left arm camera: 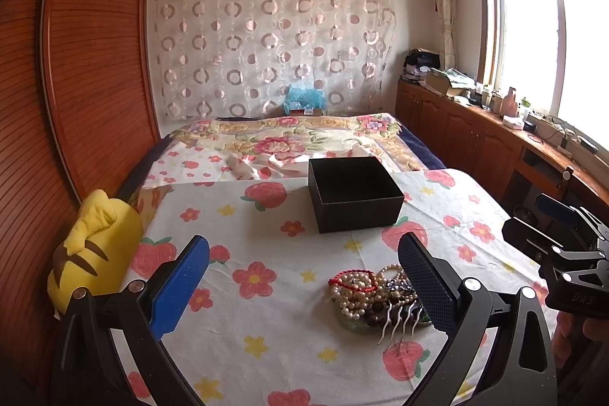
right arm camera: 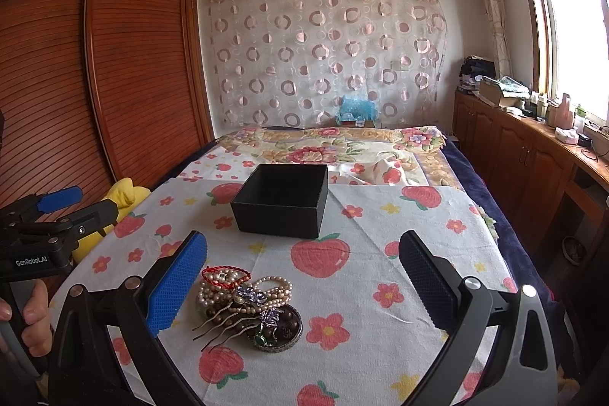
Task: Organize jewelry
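On the strawberry-print cloth (right arm camera: 380, 215), nearer the cameras than the open black box (right arm camera: 281, 200), lies a heap of jewelry (right arm camera: 243, 303) with a metal hair comb (right arm camera: 224, 324) on it. Left gripper (left arm camera: 304, 276) and right gripper (right arm camera: 302, 276) hover with fingers spread apart, gripping nothing
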`<control>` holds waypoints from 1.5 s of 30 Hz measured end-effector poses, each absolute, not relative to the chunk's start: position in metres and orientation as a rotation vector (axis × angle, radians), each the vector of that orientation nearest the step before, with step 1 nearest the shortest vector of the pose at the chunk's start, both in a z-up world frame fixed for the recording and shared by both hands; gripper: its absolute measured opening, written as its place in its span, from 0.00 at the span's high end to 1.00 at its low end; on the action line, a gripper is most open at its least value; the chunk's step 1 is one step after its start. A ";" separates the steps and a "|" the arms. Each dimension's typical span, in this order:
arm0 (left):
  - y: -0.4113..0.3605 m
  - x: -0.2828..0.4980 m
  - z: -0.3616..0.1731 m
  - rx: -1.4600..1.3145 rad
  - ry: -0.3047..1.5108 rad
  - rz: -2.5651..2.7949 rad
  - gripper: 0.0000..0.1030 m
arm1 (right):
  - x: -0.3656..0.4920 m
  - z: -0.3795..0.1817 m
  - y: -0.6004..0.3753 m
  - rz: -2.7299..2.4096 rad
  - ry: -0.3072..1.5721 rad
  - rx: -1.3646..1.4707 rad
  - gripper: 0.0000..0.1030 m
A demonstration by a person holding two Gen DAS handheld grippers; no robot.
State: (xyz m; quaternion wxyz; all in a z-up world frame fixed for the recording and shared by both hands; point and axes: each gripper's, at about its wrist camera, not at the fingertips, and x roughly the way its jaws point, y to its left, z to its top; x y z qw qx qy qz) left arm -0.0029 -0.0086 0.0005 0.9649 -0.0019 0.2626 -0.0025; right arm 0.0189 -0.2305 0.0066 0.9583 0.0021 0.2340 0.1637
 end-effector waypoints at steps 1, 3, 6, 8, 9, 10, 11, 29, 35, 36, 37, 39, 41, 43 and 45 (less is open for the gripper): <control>-0.010 -0.003 0.000 -0.004 0.532 -0.005 0.07 | 0.019 0.007 -0.231 0.332 0.474 0.005 0.02; -0.010 -0.006 0.006 -0.004 0.531 -0.006 0.07 | 0.019 0.006 -0.230 0.333 0.476 0.006 0.02; -0.011 -0.006 0.007 -0.005 0.529 -0.007 0.07 | 0.019 0.007 -0.231 0.332 0.475 0.006 0.02; -0.012 -0.006 0.007 -0.006 0.530 -0.007 0.07 | 0.019 0.006 -0.231 0.332 0.475 0.005 0.02; -0.012 -0.006 0.007 -0.005 0.532 -0.008 0.07 | 0.019 0.006 -0.231 0.333 0.475 0.005 0.02; -0.012 -0.006 0.007 -0.005 0.531 -0.006 0.07 | 0.019 0.006 -0.231 0.333 0.475 0.006 0.02; -0.017 -0.003 0.009 -0.004 0.530 -0.006 0.07 | 0.019 0.006 -0.231 0.333 0.475 0.006 0.02; -0.016 -0.004 0.008 -0.007 0.528 -0.007 0.07 | 0.019 0.006 -0.231 0.333 0.475 0.006 0.02; -0.016 -0.004 0.008 -0.004 0.528 -0.007 0.07 | 0.019 0.007 -0.232 0.333 0.474 0.007 0.02; -0.014 -0.004 0.007 -0.005 0.527 -0.007 0.07 | 0.019 0.006 -0.232 0.334 0.475 0.007 0.02; -0.014 -0.004 0.008 -0.005 0.528 -0.007 0.07 | 0.019 0.006 -0.232 0.333 0.475 0.007 0.02; -0.013 -0.004 0.007 -0.007 0.527 -0.008 0.07 | 0.019 0.007 -0.232 0.334 0.475 0.007 0.02; -0.015 -0.005 0.008 -0.006 0.525 -0.007 0.07 | 0.019 0.007 -0.232 0.334 0.474 0.007 0.02; -0.014 -0.004 0.008 -0.007 0.527 -0.007 0.07 | 0.019 0.007 -0.232 0.334 0.475 0.007 0.02; -0.014 -0.004 0.007 -0.006 0.527 -0.008 0.07 | 0.019 0.007 -0.231 0.333 0.474 0.007 0.02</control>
